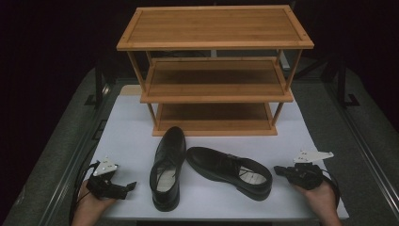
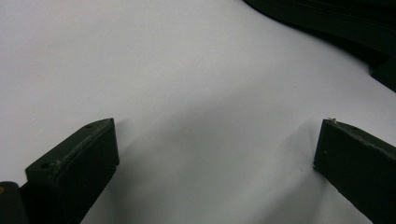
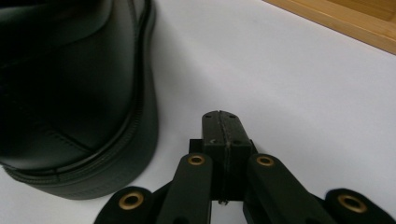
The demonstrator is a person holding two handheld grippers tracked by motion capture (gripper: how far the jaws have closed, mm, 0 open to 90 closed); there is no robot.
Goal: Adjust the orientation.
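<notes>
Flanking two black shoes (image 1: 207, 169), left gripper (image 1: 131, 186) gapes, right gripper (image 1: 276, 170) pinched closed.

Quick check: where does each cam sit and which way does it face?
High view: above the near edge, facing forward-down at rack, two shoes, both hands with grippers.
Left gripper view: on left gripper, jaws apart over white mat.
Right gripper view: on right gripper, jaws together, beside right shoe.
Shared: right shoe, rack.
</notes>
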